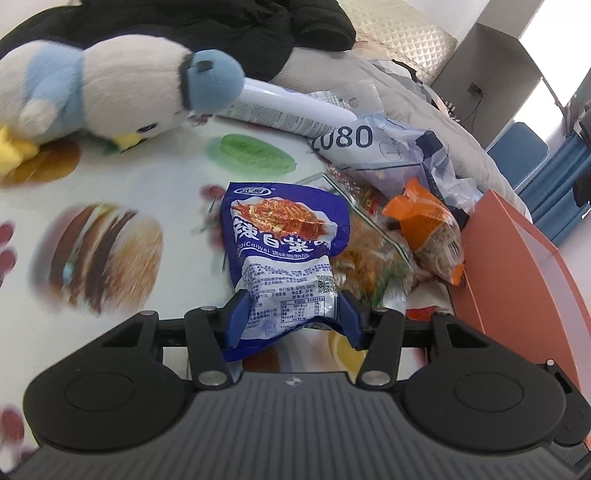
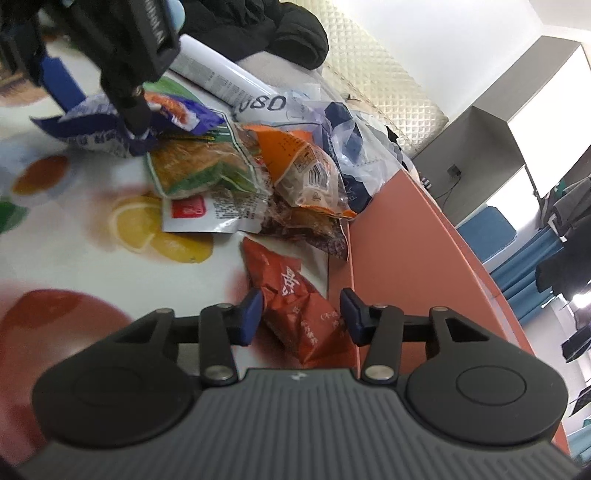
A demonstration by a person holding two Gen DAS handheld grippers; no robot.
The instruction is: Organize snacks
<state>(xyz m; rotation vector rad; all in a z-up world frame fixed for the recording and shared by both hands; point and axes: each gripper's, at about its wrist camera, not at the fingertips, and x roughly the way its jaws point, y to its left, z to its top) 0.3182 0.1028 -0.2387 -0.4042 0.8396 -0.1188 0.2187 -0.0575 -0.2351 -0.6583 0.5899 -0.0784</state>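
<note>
Left tongs (image 1: 293, 319) clamped on blue packet (image 1: 284, 243), frame centre, crumpling it for lifting. Right tongs (image 2: 301, 317) apart, straddling red packet (image 2: 295, 310) low centre on counter (image 2: 74, 229), beside orange box (image 2: 406, 258).

a white and pale-blue plush bird (image 1: 110, 85) is seen lying on the food-printed tabletop (image 1: 155, 177), just beside a white cylindrical spray can (image 1: 295, 110); a black garment (image 1: 207, 22) is piled behind.
</note>
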